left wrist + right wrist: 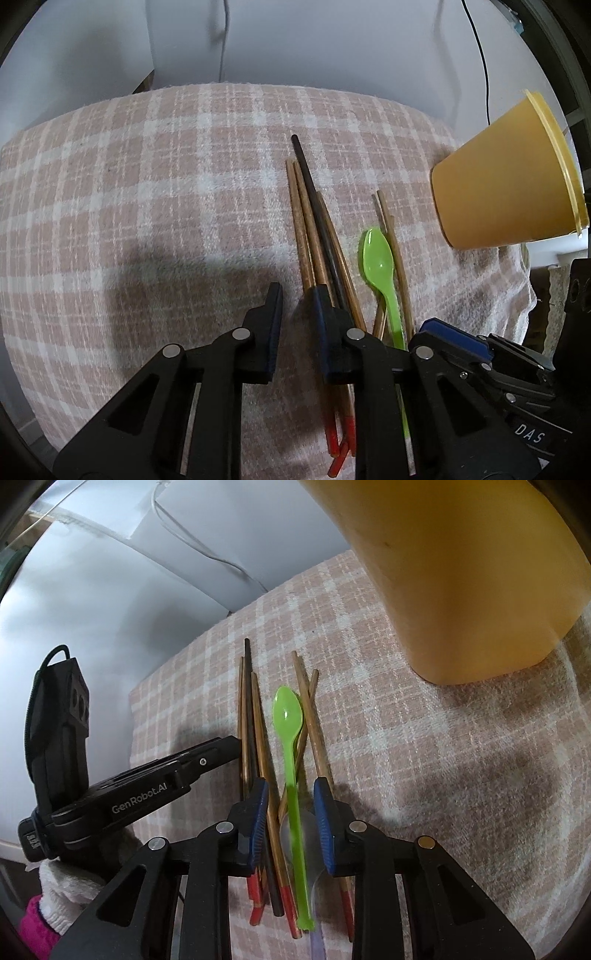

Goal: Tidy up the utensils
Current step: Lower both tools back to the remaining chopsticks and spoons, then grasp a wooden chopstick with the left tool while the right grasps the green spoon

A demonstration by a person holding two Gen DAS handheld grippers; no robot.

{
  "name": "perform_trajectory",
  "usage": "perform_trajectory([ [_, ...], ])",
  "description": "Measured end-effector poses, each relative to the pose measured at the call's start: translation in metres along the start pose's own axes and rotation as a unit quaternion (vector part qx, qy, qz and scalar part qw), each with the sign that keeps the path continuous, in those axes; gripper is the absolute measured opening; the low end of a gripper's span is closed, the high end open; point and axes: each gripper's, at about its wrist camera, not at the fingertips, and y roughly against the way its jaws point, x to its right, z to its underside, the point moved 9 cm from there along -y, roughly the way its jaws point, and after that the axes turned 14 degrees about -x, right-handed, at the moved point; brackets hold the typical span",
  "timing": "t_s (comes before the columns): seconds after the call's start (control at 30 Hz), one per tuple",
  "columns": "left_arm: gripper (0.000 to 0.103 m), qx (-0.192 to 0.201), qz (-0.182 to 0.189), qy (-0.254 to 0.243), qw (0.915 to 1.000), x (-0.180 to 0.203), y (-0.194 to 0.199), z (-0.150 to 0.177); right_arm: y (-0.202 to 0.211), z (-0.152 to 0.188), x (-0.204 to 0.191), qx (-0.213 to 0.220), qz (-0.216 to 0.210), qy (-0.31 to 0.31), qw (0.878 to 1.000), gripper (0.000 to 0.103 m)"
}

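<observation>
Right gripper [290, 808] hovering wide around green spoon [289, 716], left gripper [297, 302] sitting narrow-open beside chopsticks [314, 229], cup [506, 177] at 2 o'clock.

Left gripper [295, 295] and right gripper [290, 794]: jaws parted, fingers low and side by side, apparently grasping nothing.

Both grippers are rocking the same look: matte black plastic linkage arms with triangular cutouts and round silver pivot pins. The left gripper [295, 299] is showing dark blue ribbed pads [320, 314], and its body [110, 790] is wearing white "GenRobot.AI" lettering. The right gripper [290, 794] is sporting brighter blue ribbed pads [325, 823]. A white glove [66, 886] and pink sleeve [35, 926] are peeking in.
</observation>
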Motion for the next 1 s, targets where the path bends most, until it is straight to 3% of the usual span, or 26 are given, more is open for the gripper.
perform_trajectory([
  [0.47,0.009,0.001,-0.023,-0.014,0.9996,0.02,-0.003,-0.011,-0.006,-0.001,0.0,-0.002,0.002,-0.003,1.0,0.02],
  [0.7,0.009,-0.006,-0.016,-0.008,0.9998,0.015,-0.005,-0.011,-0.015,-0.002,-0.003,-0.005,0.019,0.007,1.0,0.02],
  [0.73,0.009,-0.005,-0.016,-0.008,0.9998,0.016,-0.007,-0.013,-0.017,-0.001,-0.003,-0.006,0.023,0.009,1.0,0.02],
  [0.8,0.009,-0.004,-0.015,-0.009,0.9998,0.017,-0.009,-0.017,-0.02,-0.001,-0.006,-0.01,0.024,0.011,1.0,0.006],
  [1.0,0.004,-0.002,0.012,0.01,0.9999,0.004,-0.01,-0.031,-0.025,-0.002,-0.014,-0.009,0.021,0.019,1.0,0.005],
])
